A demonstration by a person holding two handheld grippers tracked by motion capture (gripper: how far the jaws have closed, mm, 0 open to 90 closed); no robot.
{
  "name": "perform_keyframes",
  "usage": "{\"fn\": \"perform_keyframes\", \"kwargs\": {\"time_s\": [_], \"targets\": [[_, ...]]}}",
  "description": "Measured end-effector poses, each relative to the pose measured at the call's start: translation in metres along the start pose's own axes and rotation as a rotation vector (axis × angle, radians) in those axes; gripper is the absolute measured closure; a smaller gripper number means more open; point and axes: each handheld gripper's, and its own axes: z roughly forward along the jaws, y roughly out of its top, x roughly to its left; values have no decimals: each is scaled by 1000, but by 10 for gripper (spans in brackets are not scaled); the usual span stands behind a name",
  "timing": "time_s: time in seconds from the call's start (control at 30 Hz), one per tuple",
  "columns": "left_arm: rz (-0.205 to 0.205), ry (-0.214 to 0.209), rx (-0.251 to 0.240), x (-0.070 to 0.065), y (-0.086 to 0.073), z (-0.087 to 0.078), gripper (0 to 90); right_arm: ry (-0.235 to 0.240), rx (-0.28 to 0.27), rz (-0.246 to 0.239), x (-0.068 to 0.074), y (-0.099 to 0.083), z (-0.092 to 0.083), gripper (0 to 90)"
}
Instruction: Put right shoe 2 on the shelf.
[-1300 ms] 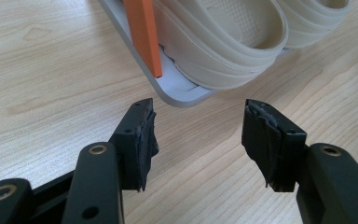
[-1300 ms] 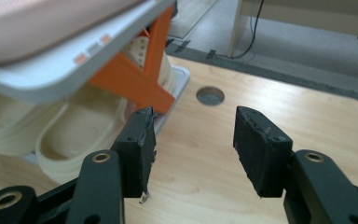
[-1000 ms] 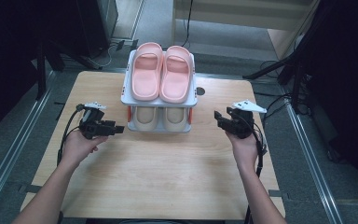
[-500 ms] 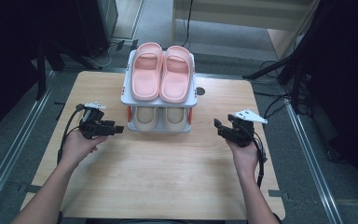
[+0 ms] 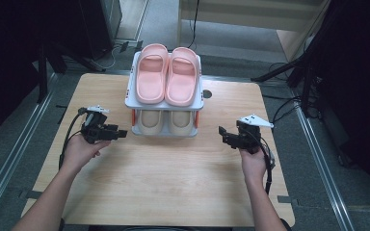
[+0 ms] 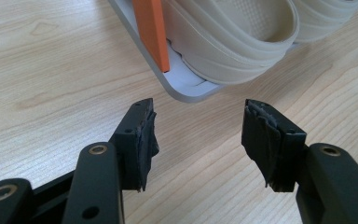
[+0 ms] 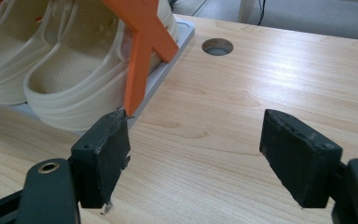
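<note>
A small two-tier shoe rack with grey shelves and orange posts (image 5: 134, 103) stands at the middle of the far half of the pale wooden desk (image 5: 173, 183). A pair of pink rubber slippers (image 5: 167, 74) lies on its top shelf, and a pair of cream rubber slippers (image 5: 165, 121) sits on the lower one. The left gripper (image 5: 121, 133) rests just beside the rack's left front corner, fingers (image 6: 142, 135) spread apart with nothing between them. The right gripper (image 5: 223, 133) sits near the rack's right side, its fingers (image 7: 105, 154) having just been opening, wide now and empty.
</note>
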Motion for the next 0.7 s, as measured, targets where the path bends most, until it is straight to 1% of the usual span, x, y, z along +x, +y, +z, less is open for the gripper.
{"fn": "perform_keyframes", "kwargs": {"time_s": [0.07, 0.23, 0.47, 0.53, 0.63, 0.7], "targets": [[2, 2, -2, 0, 0, 0, 444, 5, -1, 7, 0, 0, 0, 244], [-3, 2, -3, 1, 0, 0, 443, 5, 9, 3, -1, -1, 2, 243], [-4, 1, -1, 1, -1, 1, 440, 7, 13, 23, -3, -1, 1, 244], [-4, -1, 7, 1, -1, 1, 438, 8, 13, 23, -4, -1, 1, 243], [2, -1, 18, 1, -2, 2, 434, 17, 12, 26, -4, -1, 1, 243], [3, -11, 16, 0, -3, 2, 422, 28, 17, 26, -4, -1, 2, 244]]}}
